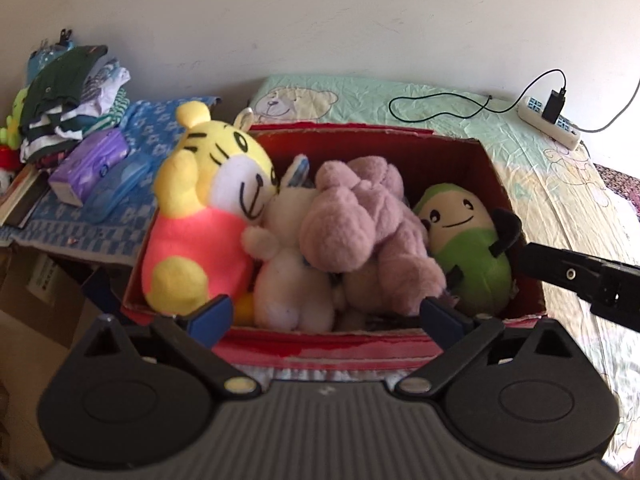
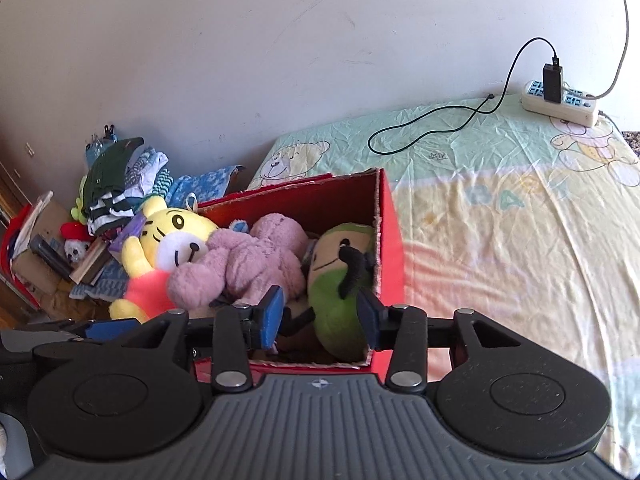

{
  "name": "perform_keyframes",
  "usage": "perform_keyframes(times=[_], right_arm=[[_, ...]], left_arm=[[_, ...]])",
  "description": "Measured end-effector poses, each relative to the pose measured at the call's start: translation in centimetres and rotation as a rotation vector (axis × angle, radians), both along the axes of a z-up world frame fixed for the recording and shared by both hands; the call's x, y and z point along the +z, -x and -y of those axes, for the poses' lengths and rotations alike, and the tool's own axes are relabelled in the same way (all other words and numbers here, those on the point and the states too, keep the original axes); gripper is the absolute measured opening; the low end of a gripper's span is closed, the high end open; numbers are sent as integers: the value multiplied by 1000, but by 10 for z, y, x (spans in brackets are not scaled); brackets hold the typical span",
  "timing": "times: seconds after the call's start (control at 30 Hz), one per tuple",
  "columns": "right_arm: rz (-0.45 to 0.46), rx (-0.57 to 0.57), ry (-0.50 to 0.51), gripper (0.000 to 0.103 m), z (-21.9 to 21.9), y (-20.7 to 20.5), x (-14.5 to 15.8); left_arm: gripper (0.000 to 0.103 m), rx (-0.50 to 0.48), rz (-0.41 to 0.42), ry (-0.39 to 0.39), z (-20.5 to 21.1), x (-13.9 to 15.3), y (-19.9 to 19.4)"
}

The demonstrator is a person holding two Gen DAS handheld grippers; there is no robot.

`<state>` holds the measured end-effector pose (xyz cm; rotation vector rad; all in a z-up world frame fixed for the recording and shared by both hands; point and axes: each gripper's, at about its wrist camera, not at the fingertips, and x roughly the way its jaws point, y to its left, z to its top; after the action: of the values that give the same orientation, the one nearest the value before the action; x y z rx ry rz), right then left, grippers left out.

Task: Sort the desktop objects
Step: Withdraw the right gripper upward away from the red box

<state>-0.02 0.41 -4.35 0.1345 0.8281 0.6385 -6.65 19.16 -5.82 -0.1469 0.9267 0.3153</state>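
The left tool (image 1: 326, 318) is spread wide and holds nothing, poised over the red box (image 1: 340, 350) of plush toys on the bed (image 2: 500, 220). The right tool (image 2: 320, 318) is partly open around the green plush (image 2: 334, 304), not gripping it.

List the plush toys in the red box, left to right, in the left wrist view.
Yellow tiger → white plush → pink plush → green plush. All lie inside the red box.
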Motion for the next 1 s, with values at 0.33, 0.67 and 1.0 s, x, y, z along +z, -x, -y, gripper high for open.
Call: perform_keyframes(times=[0.33, 0.67, 1.0], right_arm=[[24, 74, 34, 58, 17, 10, 5], [18, 105, 85, 65, 26, 26, -9], [19, 26, 166, 81, 16, 42, -14]], left_arm=[[100, 91, -52, -48, 33, -1, 10], [100, 171, -114, -63, 53, -18, 32], [100, 139, -128, -80, 49, -26, 38]])
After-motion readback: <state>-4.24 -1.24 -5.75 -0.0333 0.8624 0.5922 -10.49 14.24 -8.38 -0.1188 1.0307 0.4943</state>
